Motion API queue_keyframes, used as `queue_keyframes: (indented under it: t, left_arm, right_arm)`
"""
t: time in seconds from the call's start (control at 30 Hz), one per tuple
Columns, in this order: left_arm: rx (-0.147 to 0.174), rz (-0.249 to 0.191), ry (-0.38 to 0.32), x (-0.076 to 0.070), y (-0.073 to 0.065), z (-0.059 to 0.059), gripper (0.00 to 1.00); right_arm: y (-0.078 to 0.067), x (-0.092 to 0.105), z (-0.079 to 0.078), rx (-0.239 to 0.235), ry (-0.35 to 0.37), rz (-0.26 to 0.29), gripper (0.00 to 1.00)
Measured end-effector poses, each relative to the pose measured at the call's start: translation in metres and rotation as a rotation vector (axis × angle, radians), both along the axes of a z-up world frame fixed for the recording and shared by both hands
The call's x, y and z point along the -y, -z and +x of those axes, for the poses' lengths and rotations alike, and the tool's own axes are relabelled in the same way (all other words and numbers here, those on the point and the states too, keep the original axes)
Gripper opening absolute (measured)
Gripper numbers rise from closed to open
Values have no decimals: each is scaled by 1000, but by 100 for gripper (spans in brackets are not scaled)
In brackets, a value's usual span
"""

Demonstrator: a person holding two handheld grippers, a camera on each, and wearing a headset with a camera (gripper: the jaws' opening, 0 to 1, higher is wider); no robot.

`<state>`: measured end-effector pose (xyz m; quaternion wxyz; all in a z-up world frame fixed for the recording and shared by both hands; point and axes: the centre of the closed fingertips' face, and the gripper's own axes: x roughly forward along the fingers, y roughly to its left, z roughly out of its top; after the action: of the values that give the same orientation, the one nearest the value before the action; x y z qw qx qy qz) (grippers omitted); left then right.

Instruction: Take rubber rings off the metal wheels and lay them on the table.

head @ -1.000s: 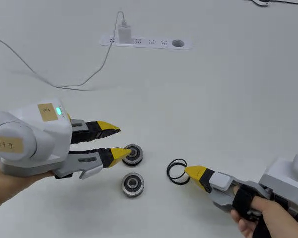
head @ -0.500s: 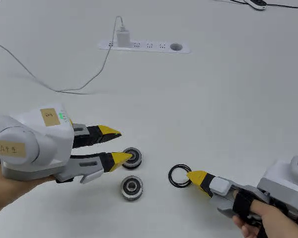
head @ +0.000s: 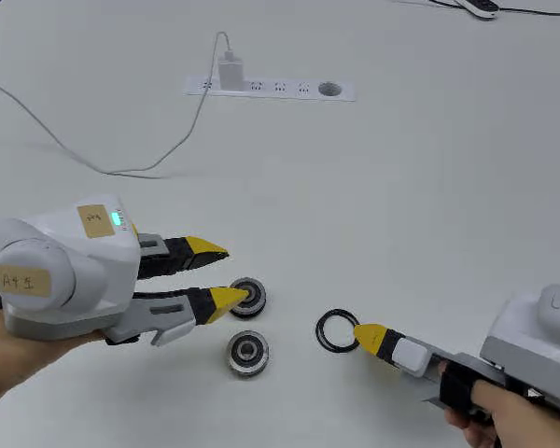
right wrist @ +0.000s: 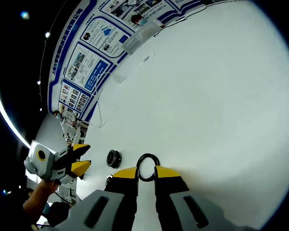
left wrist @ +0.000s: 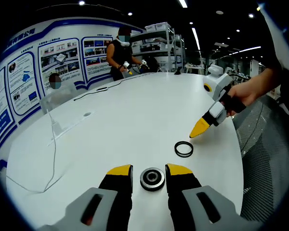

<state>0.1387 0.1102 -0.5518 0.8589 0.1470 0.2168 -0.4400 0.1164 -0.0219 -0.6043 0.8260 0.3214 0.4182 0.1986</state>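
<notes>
Two metal wheels lie on the white surface (head: 401,187) in the head view. The far wheel (head: 249,297) sits just beyond the lower jaw tip of the left hand-held gripper (head: 217,273), and the near wheel (head: 248,353) lies just beside it, toward the person. Both show dark rims (rings apparently on, though too small to confirm). One rubber ring (head: 336,330) lies flat to their right. The tip of the right hand-held gripper (head: 367,334) is at its near edge; whether it touches cannot be told. Judged step: one ring is laid down and the next wheel is being approached.

Left gripper view: the jaws stand released, with the far wheel between the tips and a gap on either side, a relation the head view leaves unclear. The next move calls for closing squarely on that wheel to steady it, so the other gripper can catch the ring's edge.

Right gripper view: the jaws stand narrowly parted, grasping nothing, and the ring's near arc shows in the gap. The head view shows this gripper side-on as a single tip, so the gap cannot be read there.
</notes>
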Motion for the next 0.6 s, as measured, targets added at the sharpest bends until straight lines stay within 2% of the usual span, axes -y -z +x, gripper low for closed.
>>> queue_keyframes:
  t: [0.17,0.3,0.6]
  left_arm:
    - [-8,4,1,-1,4,1,28]
    - [-17,6,-8,-2,8,2,28]
    - [-49,7,-8,-2,18,0,29]
  right_arm:
    - [-14,-7,9,47,9,56,18]
    - [-25,-18,15,96,0,131,23]
    - [-31,-49,18,121,-44,225,40]
